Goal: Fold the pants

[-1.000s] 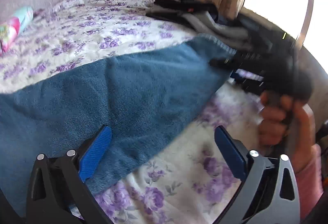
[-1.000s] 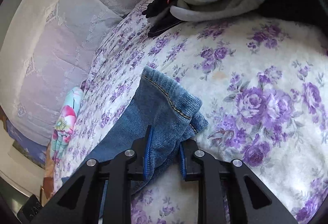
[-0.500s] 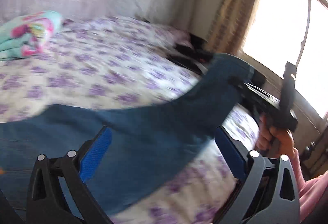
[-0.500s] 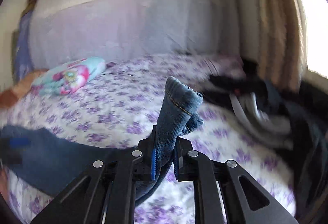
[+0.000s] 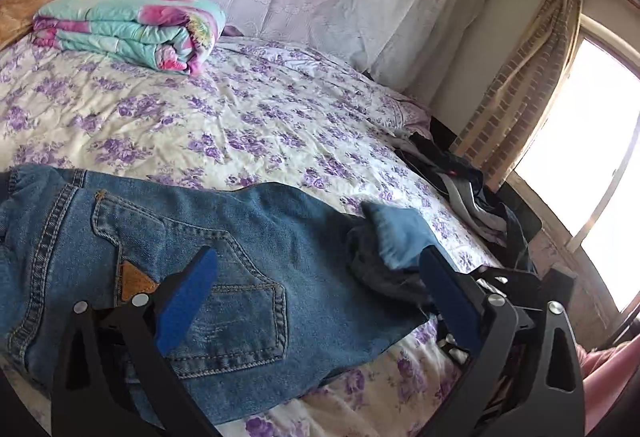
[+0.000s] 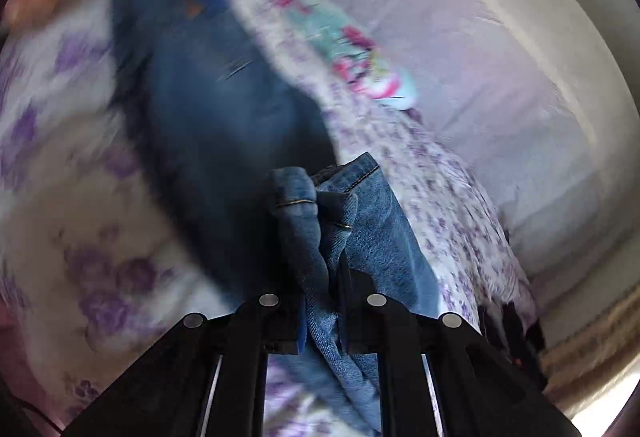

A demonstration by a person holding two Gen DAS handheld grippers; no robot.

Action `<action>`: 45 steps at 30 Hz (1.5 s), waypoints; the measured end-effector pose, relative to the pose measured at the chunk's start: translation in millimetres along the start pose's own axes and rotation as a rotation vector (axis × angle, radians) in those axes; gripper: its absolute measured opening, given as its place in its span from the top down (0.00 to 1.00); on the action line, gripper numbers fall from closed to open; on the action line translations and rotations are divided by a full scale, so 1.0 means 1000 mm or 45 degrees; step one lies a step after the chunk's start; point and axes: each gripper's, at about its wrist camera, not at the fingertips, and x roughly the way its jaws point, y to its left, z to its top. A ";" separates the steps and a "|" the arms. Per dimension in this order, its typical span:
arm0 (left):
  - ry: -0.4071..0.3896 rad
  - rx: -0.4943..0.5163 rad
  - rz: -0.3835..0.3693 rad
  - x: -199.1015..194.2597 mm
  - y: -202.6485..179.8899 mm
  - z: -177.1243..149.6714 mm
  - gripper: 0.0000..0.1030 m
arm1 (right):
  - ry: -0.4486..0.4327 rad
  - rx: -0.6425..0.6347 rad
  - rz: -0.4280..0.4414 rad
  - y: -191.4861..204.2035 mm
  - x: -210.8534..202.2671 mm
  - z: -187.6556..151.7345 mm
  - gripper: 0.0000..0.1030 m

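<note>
Blue jeans (image 5: 248, 261) lie across the floral bed, back pocket and tan patch facing up. My left gripper (image 5: 316, 301) is open and empty, hovering just above the seat of the jeans, its blue pads either side. The leg hems (image 5: 396, 237) are lifted and folded back toward the waist at the right. My right gripper (image 6: 322, 301) is shut on those bunched hems (image 6: 316, 205) and holds them above the jeans; that view is blurred by motion.
A folded floral quilt (image 5: 132, 29) sits at the far left of the bed (image 5: 260, 125). A pile of dark and grey clothes (image 5: 468, 181) lies at the bed's right edge by the curtain and window. A draped headboard stands behind.
My right gripper has swung the leg hems up and over toward the waist. My left gripper has shifted along the jeans to above the back pocket, staying open.
</note>
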 end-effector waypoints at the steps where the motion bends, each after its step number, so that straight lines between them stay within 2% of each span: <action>1: -0.004 0.017 0.009 -0.002 -0.001 0.000 0.05 | 0.007 -0.060 -0.016 0.008 0.003 -0.002 0.88; 4: 0.005 0.047 0.006 0.000 -0.005 0.000 0.05 | 0.015 -0.129 -0.024 0.012 0.002 -0.004 0.85; 6: 0.022 0.054 -0.013 0.003 -0.007 0.004 0.05 | 0.004 -0.126 -0.019 0.006 -0.003 -0.004 0.76; 7: 0.022 0.068 -0.009 0.003 -0.010 0.006 0.05 | -0.002 -0.094 0.013 0.001 -0.007 -0.002 0.67; 8: 0.008 0.086 0.002 0.001 -0.012 0.008 0.05 | -0.018 -0.020 0.091 -0.010 -0.013 -0.001 0.56; 11: -0.015 0.122 0.001 -0.003 -0.018 0.013 0.05 | -0.129 0.283 0.310 -0.051 -0.034 -0.002 0.45; 13: -0.021 0.132 -0.039 -0.002 -0.026 0.016 0.05 | -0.200 0.487 0.359 -0.079 -0.040 -0.004 0.45; 15: -0.024 0.156 -0.097 0.002 -0.037 0.019 0.05 | -0.243 0.746 0.356 -0.110 -0.031 -0.010 0.44; 18: -0.019 0.223 -0.184 0.011 -0.061 0.019 0.05 | -0.170 1.096 0.403 -0.142 0.002 -0.024 0.45; 20: -0.007 0.284 -0.234 0.019 -0.079 0.016 0.05 | -0.084 1.260 0.416 -0.157 0.027 -0.036 0.63; 21: 0.002 0.339 -0.254 0.025 -0.092 0.012 0.13 | -0.049 1.295 0.406 -0.162 0.038 -0.041 0.66; 22: 0.013 0.379 -0.264 0.030 -0.100 0.010 0.27 | -0.022 1.325 0.392 -0.167 0.047 -0.047 0.68; 25: 0.124 0.430 -0.279 0.064 -0.120 0.001 0.48 | 0.105 1.430 0.392 -0.168 0.077 -0.071 0.73; 27: 0.215 0.421 -0.278 0.089 -0.124 -0.007 0.55 | 0.142 1.466 0.401 -0.158 0.086 -0.084 0.77; 32: 0.516 0.334 -0.181 0.142 -0.108 -0.038 0.58 | 0.190 1.449 0.453 -0.145 0.105 -0.092 0.77; 36: 0.489 0.337 -0.186 0.136 -0.102 -0.046 0.61 | 0.168 1.415 0.449 -0.148 0.100 -0.087 0.75; 39: 0.487 0.306 -0.214 0.128 -0.100 -0.035 0.61 | 0.075 1.439 0.441 -0.157 0.065 -0.086 0.73; 42: 0.401 0.336 -0.235 0.111 -0.105 -0.016 0.60 | -0.021 1.407 0.407 -0.151 0.022 -0.090 0.68; 45: 0.328 0.350 -0.206 0.111 -0.105 0.002 0.54 | 0.001 1.369 0.350 -0.130 0.003 -0.097 0.62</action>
